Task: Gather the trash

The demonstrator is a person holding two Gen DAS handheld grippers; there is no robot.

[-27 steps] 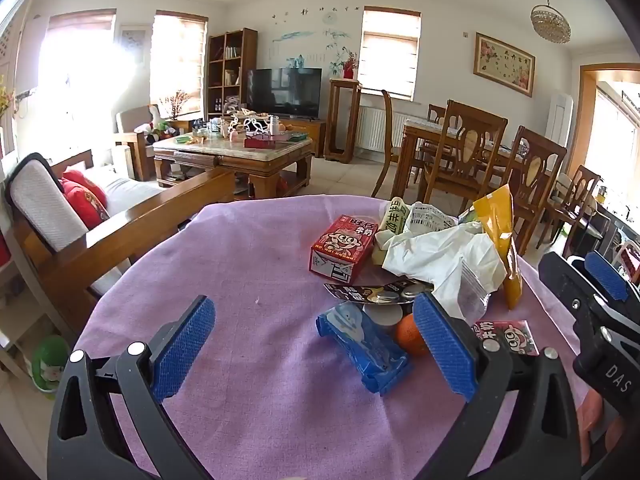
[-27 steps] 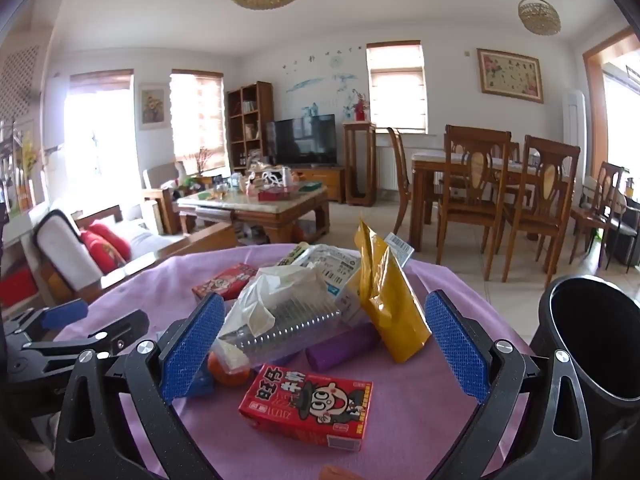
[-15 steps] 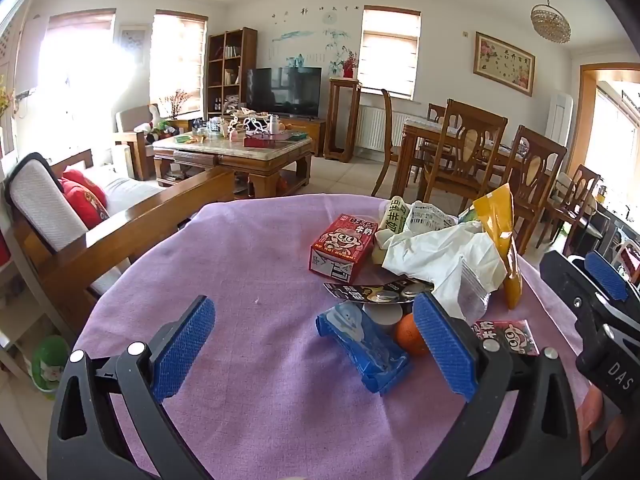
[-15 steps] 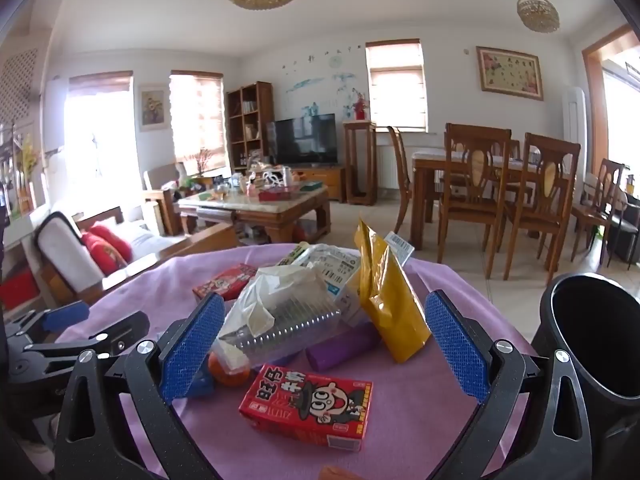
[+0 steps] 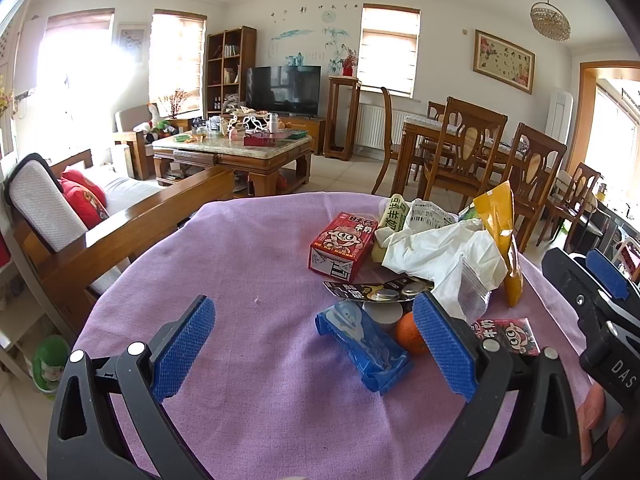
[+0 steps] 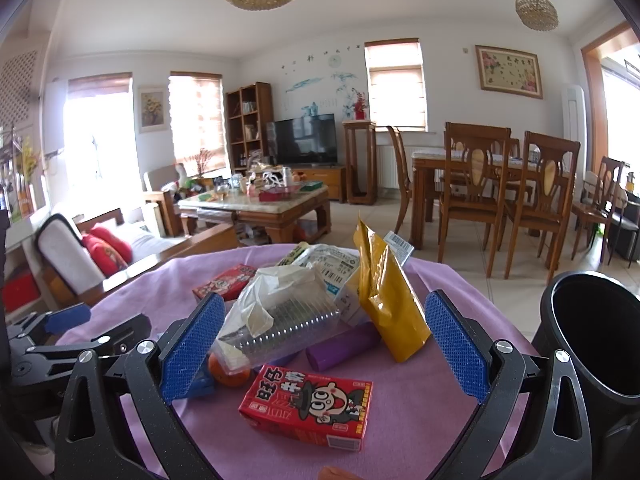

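Note:
A heap of trash lies on a round table with a purple cloth [image 5: 240, 264]. It holds a red milk carton [image 6: 308, 406], a second red carton [image 5: 343, 245], a blue wrapper [image 5: 364, 346], an orange [image 5: 408, 332], a yellow pouch [image 6: 386, 300], a white plastic bag [image 5: 436, 254], a clear ribbed tray [image 6: 280, 328] and a purple tube [image 6: 344, 346]. My left gripper [image 5: 316, 350] is open and empty above the cloth, left of the heap. My right gripper [image 6: 324, 346] is open and empty, its jaws either side of the heap above the near carton.
A black bin [image 6: 592, 344] stands at the table's right edge, beside my right gripper. A wooden sofa [image 5: 100, 224] is on the left, a coffee table [image 5: 232, 152] beyond, and dining chairs [image 5: 464, 152] at the back right.

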